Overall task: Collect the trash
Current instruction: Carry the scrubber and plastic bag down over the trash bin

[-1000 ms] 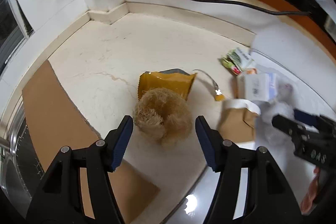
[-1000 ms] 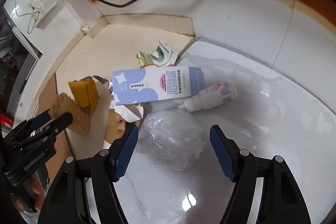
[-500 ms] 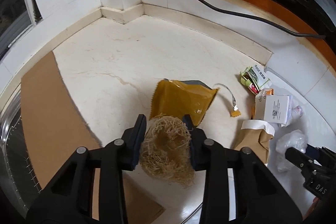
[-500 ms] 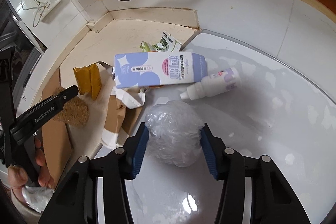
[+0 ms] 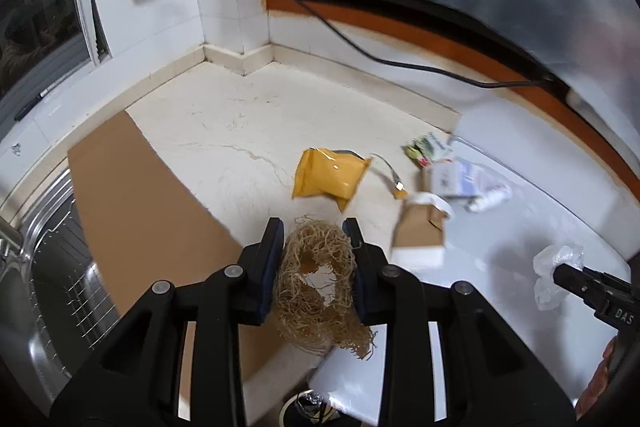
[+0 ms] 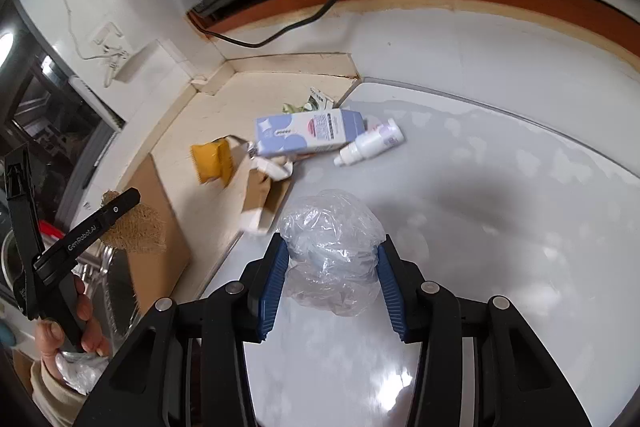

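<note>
The left gripper [image 5: 314, 231] is squeezing in on a tan straw ball [image 5: 320, 283]. The blue pads press it on both sides, and it hangs in the air over the brown cardboard [image 5: 140, 207]. The right gripper [image 6: 332, 247] is squeezing in on a scrunched clear plastic bag [image 6: 332, 247], with both pads pressing it, above the shiny white top [image 6: 500, 207].

Only the right wrist view shows the hand [image 6: 68, 331] that holds the left gripper, with a beige sleeve cut off at the edge. The left wrist view shows just the tip of the right gripper and a bit of the bag at its far right.

Farther off, the rest of the trash lies on the counter: a brown paper bag [image 5: 420, 235], a yellow packet [image 5: 328, 177], a blue and white carton [image 6: 308, 135], a small white bottle [image 6: 370, 143] and a green wrapper [image 5: 426, 149] near the wall. The carton and bottle are blurry and partly hidden in the left wrist view. The print on them is too small to read.

A black cable [image 5: 400, 61] runs along the wall at the back.
</note>
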A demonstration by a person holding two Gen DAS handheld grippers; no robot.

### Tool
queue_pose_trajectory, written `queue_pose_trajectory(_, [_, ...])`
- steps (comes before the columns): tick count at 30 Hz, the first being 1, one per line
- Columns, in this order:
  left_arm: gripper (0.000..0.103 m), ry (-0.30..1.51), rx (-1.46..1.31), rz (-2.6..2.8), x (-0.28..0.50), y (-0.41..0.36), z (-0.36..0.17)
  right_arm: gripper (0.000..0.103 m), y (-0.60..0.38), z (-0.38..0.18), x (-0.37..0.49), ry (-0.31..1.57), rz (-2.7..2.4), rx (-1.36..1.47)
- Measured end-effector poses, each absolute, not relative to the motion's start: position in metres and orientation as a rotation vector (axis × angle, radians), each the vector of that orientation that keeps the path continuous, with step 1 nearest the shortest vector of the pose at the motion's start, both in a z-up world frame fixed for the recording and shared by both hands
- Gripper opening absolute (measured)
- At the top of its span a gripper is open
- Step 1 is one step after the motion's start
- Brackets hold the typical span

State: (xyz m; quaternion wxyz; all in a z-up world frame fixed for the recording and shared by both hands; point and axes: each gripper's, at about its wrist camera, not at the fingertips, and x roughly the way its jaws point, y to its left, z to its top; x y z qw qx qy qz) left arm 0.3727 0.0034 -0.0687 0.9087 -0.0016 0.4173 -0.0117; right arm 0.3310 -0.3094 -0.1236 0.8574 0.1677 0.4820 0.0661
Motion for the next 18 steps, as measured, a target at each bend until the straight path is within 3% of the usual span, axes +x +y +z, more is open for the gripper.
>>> queue_pose_trajectory(11, [0.027, 0.843, 0.024, -0.139, 0.255, -0.002, -0.025, 0.044, -0.296, -0.098, 0.213, 1.007, 0.262, 0.363])
queue_pose_trajectory(18, [0.027, 0.87, 0.016, -0.22, 0.172, -0.001, -0.034, 0.044, -0.252, -0.082, 0.135, 0.97, 0.377, 0.293])
